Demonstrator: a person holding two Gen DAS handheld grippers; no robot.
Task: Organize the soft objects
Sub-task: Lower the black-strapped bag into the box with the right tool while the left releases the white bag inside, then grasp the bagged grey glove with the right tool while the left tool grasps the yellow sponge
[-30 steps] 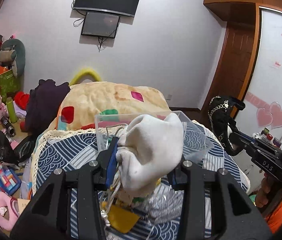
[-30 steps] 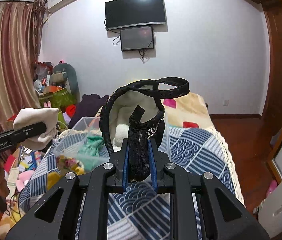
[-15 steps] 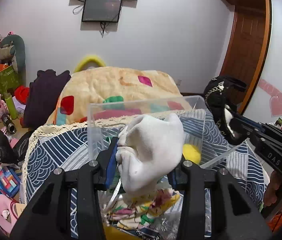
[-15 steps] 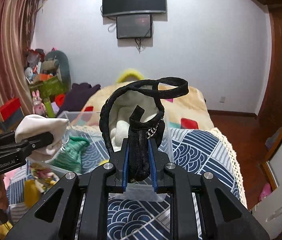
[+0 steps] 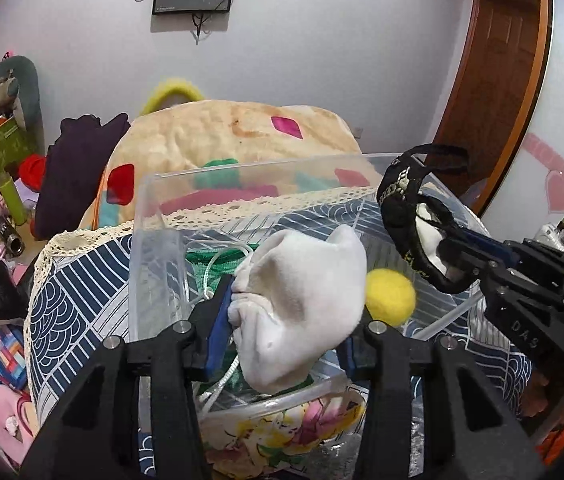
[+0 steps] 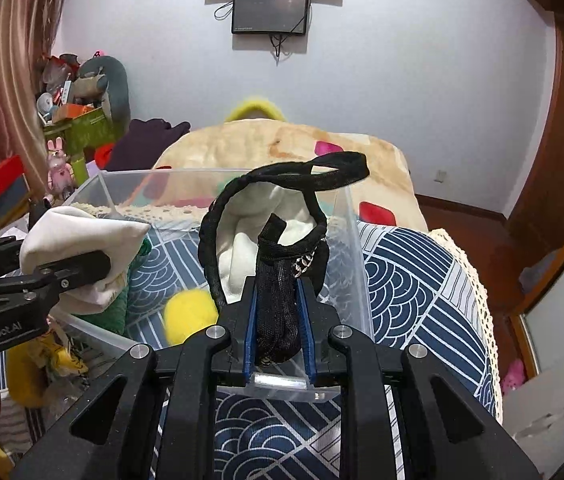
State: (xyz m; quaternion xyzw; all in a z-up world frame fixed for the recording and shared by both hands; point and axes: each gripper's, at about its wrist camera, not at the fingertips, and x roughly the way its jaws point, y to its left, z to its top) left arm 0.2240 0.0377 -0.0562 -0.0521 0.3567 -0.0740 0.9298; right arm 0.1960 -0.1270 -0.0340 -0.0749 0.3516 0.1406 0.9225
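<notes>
1. Left tongs (image 5: pixel 286 320): I have them clamped on a white sock (image 5: pixel 302 308), which bulges up and out between the blue pads. In the right wrist view the same sock (image 6: pixel 81 240) shows at the left, held over the left side of the bin.
2. Right tongs (image 6: pixel 277 320): closed on a black strap item (image 6: pixel 273 240), pinched at its lower fold; its loop stands up above the jaws, and a small metal chain hangs on it. White fabric shows inside the loop; whether that is lining or a separate piece I cannot tell.
3. Clear bin (image 5: pixel 241 168): it sits on the bed with the blue wave-pattern cover (image 6: pixel 410 264). Both loads hang over its open top, the sock toward the left, the strap item (image 5: pixel 410 216) toward the right wall.
4. Bin contents: a yellow ball (image 5: pixel 390 296) lies on the floor of the bin, and green fabric with white cord (image 5: pixel 217 272) lies under the sock.
5. Outside the bin: a floral cloth (image 5: pixel 282 428) lies against the near wall, not yet put away.
6. Step in hand, as I judge it: delivery of two soft items into the bin, with both carried to the drop point and neither released.
7. Next move, as I judge it: lower each load below the rim, then part the jaws so the fabric falls clear. The strap loop may snag on a pad or on the rim, so that load wants a clean drop.
</notes>
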